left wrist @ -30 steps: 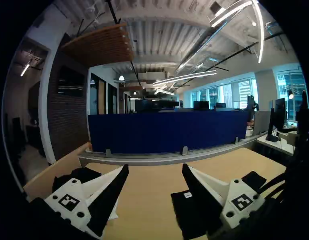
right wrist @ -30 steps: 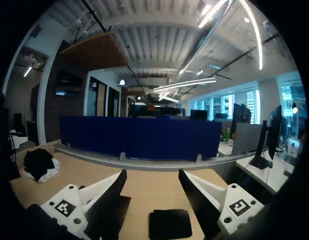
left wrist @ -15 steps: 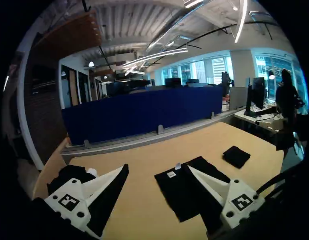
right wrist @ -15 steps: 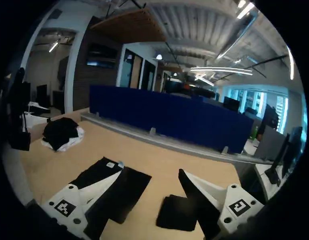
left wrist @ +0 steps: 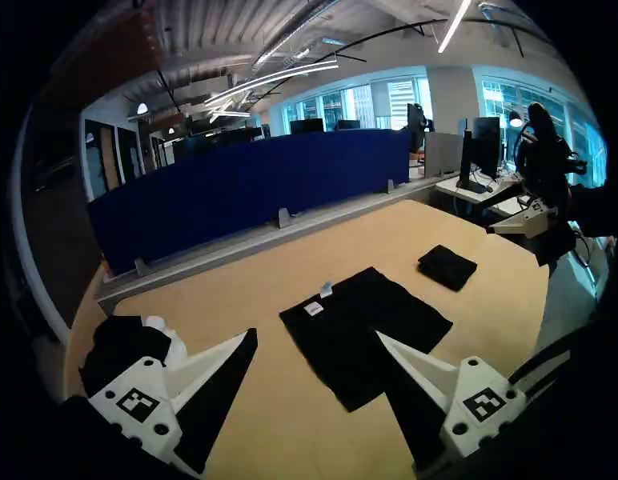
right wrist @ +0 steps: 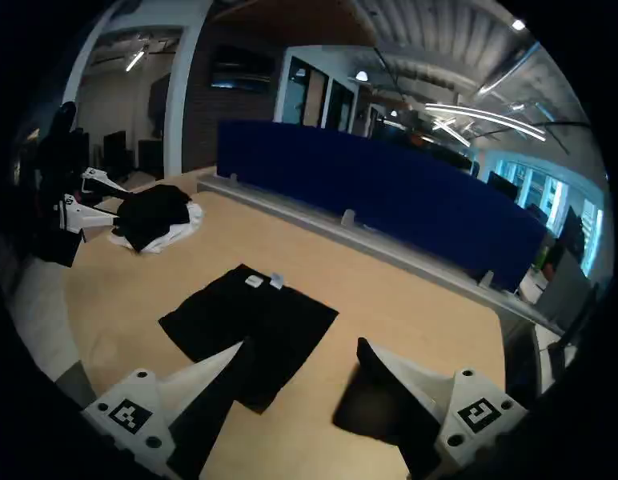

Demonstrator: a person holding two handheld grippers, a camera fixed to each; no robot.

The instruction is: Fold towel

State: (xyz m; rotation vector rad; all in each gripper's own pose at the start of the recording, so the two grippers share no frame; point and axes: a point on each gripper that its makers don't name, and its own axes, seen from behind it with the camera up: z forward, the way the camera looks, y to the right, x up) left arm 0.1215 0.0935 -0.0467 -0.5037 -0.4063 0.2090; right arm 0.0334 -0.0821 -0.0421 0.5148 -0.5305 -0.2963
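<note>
A black towel point(left wrist: 365, 330) lies spread flat on the tan table point(left wrist: 253, 280), with a small white tag near its far edge. My left gripper point(left wrist: 314, 336) hovers open above the towel's near-left side, holding nothing. In the right gripper view the same towel point(right wrist: 249, 316) lies ahead and to the left. My right gripper point(right wrist: 302, 344) is open above its near edge, with nothing between the fingers. A small folded black towel point(left wrist: 447, 266) rests to the right, and shows partly hidden behind my right finger point(right wrist: 365, 404). Each gripper appears far off in the other's view: right gripper point(left wrist: 533, 230), left gripper point(right wrist: 78, 212).
A heap of black and white cloth point(left wrist: 125, 346) point(right wrist: 153, 214) sits at the table's left end. A blue partition point(left wrist: 253, 188) on a grey rail runs along the far edge. Desks with monitors point(left wrist: 481, 152) stand beyond the right end.
Both views have tipped down from the ceiling toward the table. The spread towel has come fully into sight, and the grippers now look at it from opposite sides. Both stay open.
</note>
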